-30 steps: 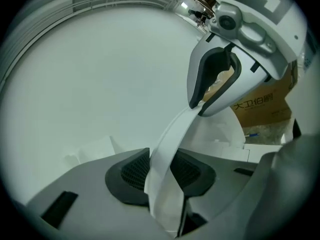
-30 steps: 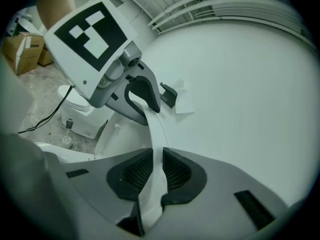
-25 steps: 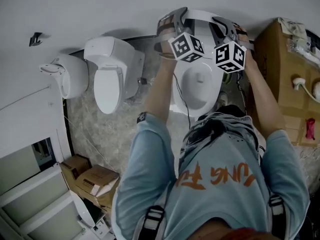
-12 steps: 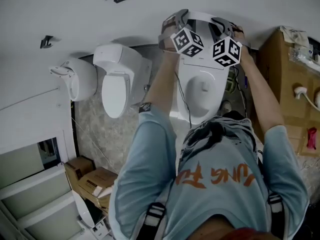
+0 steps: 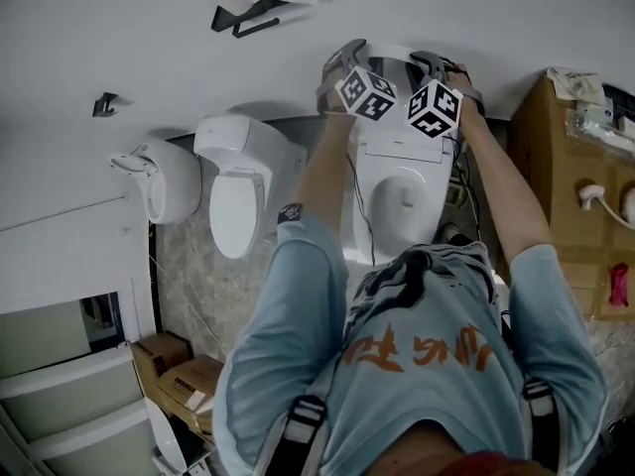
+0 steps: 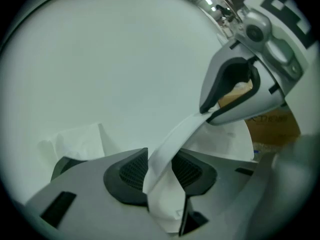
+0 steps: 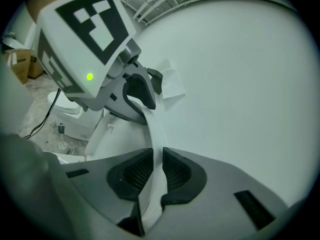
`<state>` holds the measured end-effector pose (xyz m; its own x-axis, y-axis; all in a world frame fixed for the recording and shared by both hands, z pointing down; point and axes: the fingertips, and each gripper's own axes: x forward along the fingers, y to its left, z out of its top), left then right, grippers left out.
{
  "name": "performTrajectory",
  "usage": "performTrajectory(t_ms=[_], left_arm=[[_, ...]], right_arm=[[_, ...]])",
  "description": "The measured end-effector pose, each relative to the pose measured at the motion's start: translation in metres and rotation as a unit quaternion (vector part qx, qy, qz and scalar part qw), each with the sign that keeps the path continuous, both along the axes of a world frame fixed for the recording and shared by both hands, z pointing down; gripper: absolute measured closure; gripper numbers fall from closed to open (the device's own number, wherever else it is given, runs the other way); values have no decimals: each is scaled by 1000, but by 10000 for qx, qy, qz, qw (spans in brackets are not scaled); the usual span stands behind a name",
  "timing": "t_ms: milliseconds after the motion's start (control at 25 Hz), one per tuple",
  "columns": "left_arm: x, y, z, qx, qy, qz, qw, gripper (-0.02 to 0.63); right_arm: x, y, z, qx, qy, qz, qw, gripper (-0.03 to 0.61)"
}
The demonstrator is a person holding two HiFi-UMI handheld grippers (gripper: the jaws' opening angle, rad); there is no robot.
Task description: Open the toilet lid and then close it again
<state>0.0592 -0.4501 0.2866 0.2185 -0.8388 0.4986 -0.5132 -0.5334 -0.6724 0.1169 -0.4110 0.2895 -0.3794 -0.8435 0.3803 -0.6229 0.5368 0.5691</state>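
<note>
White smooth toilet lid [image 6: 172, 141]: thin curved rim pinched by right tool [image 7: 156, 170] and left tool [image 6: 160, 171], whose jaws just widened.

White toilet lid [image 5: 397, 67]; b&w square-marker cubes [image 5: 365, 94]; lt-blue shirt [image 5: 427, 410] w/ orange print; brown cardboard boxes [image 5: 561, 147]; grey marbled floor [image 5: 184, 266].

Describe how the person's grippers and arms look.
The left gripper and the right gripper have light grey fingers with dark meshed pads. Each carries a white cube with black square markers. The person wears light blue short sleeves and a dark band on the left arm. The left fingers have just been opening, with the toilet lid between them.
</note>
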Motion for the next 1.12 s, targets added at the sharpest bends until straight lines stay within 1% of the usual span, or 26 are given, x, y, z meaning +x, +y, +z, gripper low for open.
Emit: performTrajectory(t_ms=[40,80,120,160,200,240,320,400,440,480,560,600,640,720,800,920,1040,1120], left_arm=[[-6,3,-2,-90,237,-247,9994,450],[-14,8,-7,-163,561,-543,9968,449],[-22,15,-13,-186,931,-812,9922,439],[-29,24,-20,-160,1267,-985,9869,448],[-35,36,-25,-121,1497,-1047,9831,453],[-41,49,-26,-89,1606,-1040,9815,453],[-56,75,-23,-54,1638,-1016,9812,453],[-75,96,-19,-32,1630,-1044,9811,453],[-87,105,-17,-12,1598,-1062,9814,454],[-99,113,-15,6,1541,-1078,9822,457],[-124,128,-9,9,1441,-1113,9833,468],[-136,137,-4,-18,1433,-1136,9831,484],[-147,147,1,-67,1453,-1163,9825,518],[-166,173,14,-208,1540,-1226,9802,556],[-180,200,29,-348,1657,-1256,9775,574],[-194,233,52,-527,1871,-1291,9724,586],[-199,262,81,-829,2280,-1427,9596,588],[-197,282,103,-1059,2481,-1423,9523,588]], right_arm=[[-1,0,1,-12,75,-3,10000,511],[-2,-1,2,8,201,1,9998,511],[-3,-3,2,69,381,11,9993,509],[-3,-6,2,159,581,28,9982,509],[-3,-8,1,248,751,46,9969,509],[-3,-9,3,299,857,56,9959,506],[-3,-8,11,257,908,26,9955,481],[-4,-6,16,193,928,20,9955,435],[-4,-5,14,233,902,88,9956,418],[-4,-3,9,331,802,198,9960,411],[-7,5,-4,575,446,428,9964,411],[-10,11,-7,643,263,495,9964,411],[-15,20,-6,637,93,514,9966,413],[-27,42,4,444,-185,467,9978,414],[-38,66,20,166,-372,438,9982,417],[-49,98,46,-167,-520,492,9973,453],[-53,133,73,-454,-613,611,9952,507],[-56,157,93,-732,-745,663,9923,550]])
